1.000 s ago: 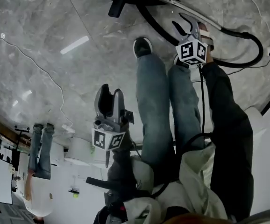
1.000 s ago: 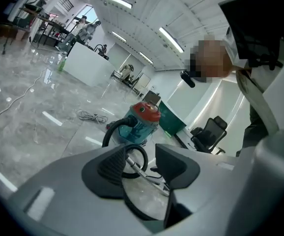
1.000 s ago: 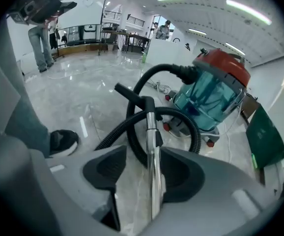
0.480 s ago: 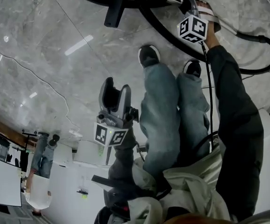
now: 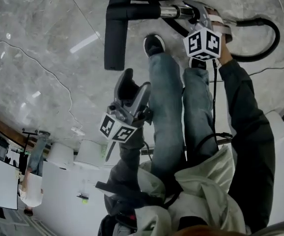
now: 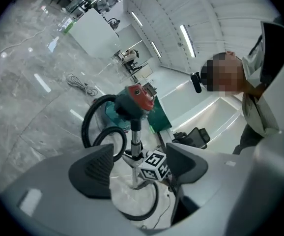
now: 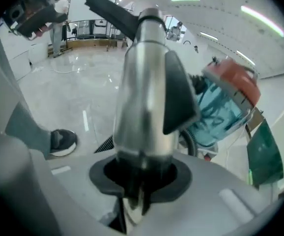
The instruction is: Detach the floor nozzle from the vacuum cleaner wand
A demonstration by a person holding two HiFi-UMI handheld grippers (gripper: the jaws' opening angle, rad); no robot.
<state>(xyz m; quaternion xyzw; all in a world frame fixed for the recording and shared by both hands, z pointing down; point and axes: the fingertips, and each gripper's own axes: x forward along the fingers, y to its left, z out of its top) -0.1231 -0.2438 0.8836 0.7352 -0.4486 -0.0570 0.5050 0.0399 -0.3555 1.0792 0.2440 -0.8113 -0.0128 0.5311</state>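
Note:
The black floor nozzle lies on the marble floor, joined to the chrome wand. My right gripper sits on the wand just right of that joint. Its jaws are closing, and a dark pad presses the wand. The nozzle shows beyond the wand's far end. My left gripper hovers below the nozzle, a short way off. Its jaws are opening, and nothing is between the pads. Far beyond them stand the wand and the canister.
The person's jeans-clad legs and a black shoe stand between the two grippers. The black hose loops on the floor at right. A thin white cable crosses the floor at left. White furniture lines the lower left.
The right gripper reached up to the wand and closed on it. The left gripper moved up toward the nozzle, rolled, and spread its jaws. The nozzle now lies nearer in view.

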